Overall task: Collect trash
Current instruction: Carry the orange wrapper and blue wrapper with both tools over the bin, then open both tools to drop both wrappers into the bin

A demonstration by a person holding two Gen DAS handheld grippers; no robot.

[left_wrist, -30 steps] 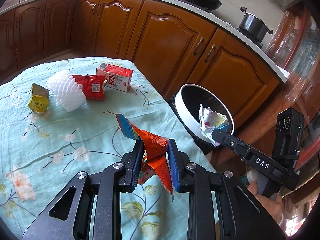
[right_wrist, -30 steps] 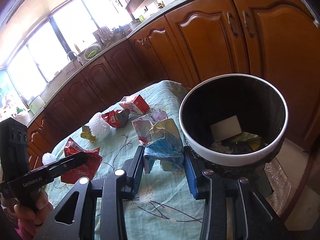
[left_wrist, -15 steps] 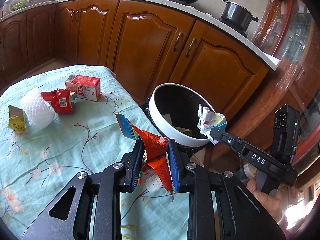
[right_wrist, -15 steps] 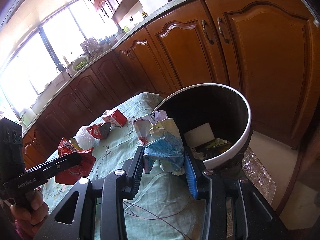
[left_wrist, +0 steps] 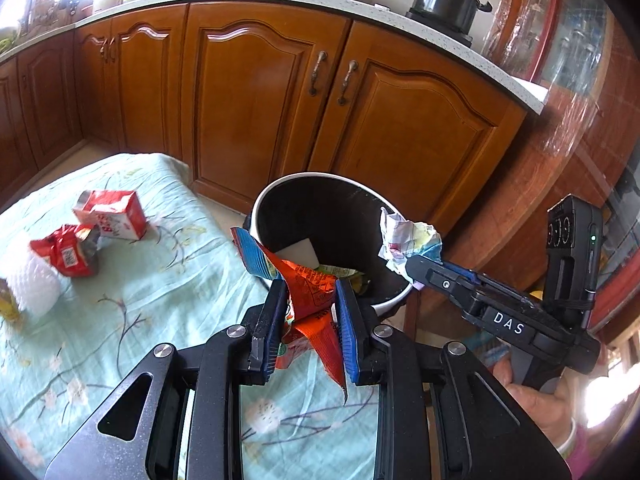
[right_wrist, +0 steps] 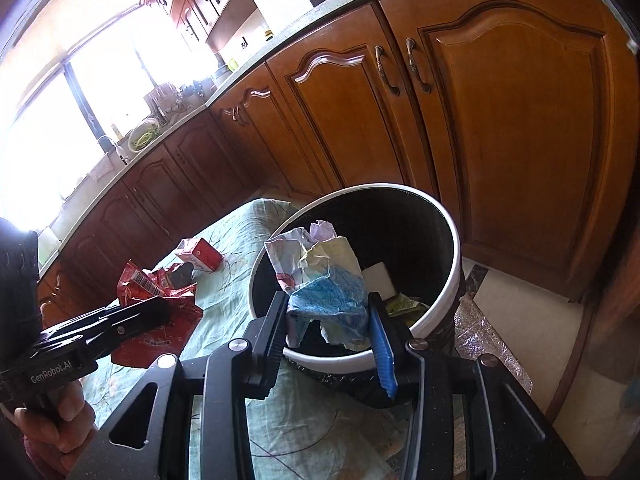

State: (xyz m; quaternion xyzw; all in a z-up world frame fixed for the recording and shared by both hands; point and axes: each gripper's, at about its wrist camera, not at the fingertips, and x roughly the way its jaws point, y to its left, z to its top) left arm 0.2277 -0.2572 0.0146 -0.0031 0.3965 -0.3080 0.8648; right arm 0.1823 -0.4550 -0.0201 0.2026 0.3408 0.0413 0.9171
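Note:
My left gripper [left_wrist: 308, 292] is shut on a red and blue snack wrapper [left_wrist: 308, 284], held at the near rim of the black bin with a white rim [left_wrist: 280, 184]. My right gripper [right_wrist: 330, 312] is shut on a crumpled paper wad [right_wrist: 324, 276], held over the bin's [right_wrist: 452, 232] near edge; the wad also shows in the left wrist view [left_wrist: 404, 240] above the bin's right rim. The bin holds a white card [right_wrist: 378, 276] and scraps.
On the floral tablecloth [left_wrist: 120, 320] lie a red milk carton [left_wrist: 110, 214], a red packet [left_wrist: 66, 250], white foam netting [left_wrist: 32, 288] and a yellow packet at the left edge. Wooden kitchen cabinets [left_wrist: 256, 96] stand behind the bin.
Both grippers have moved toward the bin with their trash still held; the paper wad now hangs over the bin's opening and the wrapper reaches its rim.

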